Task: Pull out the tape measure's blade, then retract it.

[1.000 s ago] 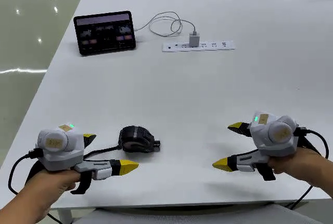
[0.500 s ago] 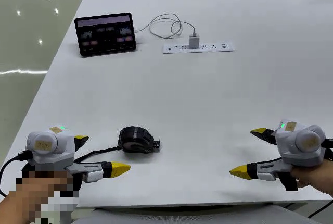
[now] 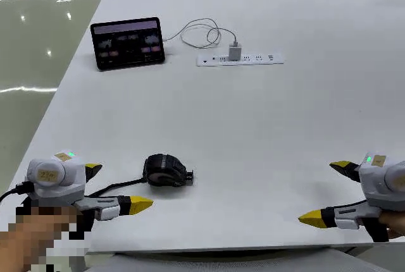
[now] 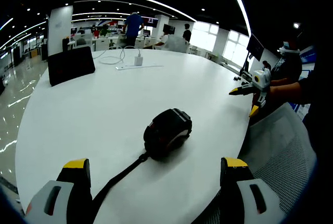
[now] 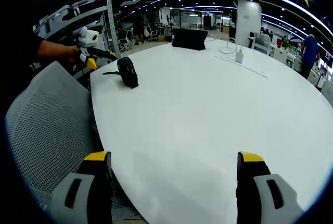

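The tape measure (image 3: 166, 170) lies on the white counter (image 3: 253, 126) in the lower left of the head view, with no blade showing outside its case. Our left gripper (image 3: 120, 186) sits just beside it, jaws spread and empty. Our right gripper (image 3: 323, 193) is well apart at the lower right, jaws released too. With nothing gripped, we cannot tell whether pulling and retracting lie ahead or are done.
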Available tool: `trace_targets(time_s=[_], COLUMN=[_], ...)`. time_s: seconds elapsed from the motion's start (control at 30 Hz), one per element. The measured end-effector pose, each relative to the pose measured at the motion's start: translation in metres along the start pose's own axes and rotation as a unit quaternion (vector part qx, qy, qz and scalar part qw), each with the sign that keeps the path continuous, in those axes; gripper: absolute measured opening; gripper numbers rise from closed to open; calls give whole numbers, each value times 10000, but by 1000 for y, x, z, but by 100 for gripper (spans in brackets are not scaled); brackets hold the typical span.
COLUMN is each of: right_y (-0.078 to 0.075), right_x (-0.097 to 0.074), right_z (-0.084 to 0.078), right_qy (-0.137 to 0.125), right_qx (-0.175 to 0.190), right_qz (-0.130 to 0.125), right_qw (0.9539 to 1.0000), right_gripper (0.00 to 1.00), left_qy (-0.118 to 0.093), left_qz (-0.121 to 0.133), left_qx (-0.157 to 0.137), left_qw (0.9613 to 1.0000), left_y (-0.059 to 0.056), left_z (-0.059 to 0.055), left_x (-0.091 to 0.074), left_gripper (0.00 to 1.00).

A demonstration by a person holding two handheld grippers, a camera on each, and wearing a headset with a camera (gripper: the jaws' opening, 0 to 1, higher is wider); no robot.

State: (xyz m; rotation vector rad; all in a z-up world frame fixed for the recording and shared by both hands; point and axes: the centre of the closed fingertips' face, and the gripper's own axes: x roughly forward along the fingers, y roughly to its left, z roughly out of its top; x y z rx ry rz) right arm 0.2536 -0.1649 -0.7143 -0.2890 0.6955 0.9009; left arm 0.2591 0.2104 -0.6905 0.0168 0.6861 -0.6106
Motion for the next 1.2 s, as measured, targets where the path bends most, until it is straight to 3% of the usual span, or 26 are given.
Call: trace_targets(time_s=[0.23,0.5,0.63,0.83,1.2], right_y=[9,4,3,4,3], right_x=[-9,-14,-14,-13,-14], right_z=[-5,-4,-3,-2,-1], right_qy=[66,20,13,27,8], right_qx=[-101,-68,-79,-73,-44], right_qz=[-3,-61,-49,-29,-30], right_qw=[9999,10000,10000,10000,10000], right_gripper=[100,100,100,100,99], left_qy=[156,188,148,218,202], left_qz=[-45,3,187,90,125], left_qx=[21,40,73,11,21], left_qw=[9999,9998,9997,9997,9997], left_y=[-2,1,8,4,8], left_z=[-12,-12,-10,-12,-10], left_x=[-2,-7,-9,-9,-10], left_gripper=[100,100,100,100,100])
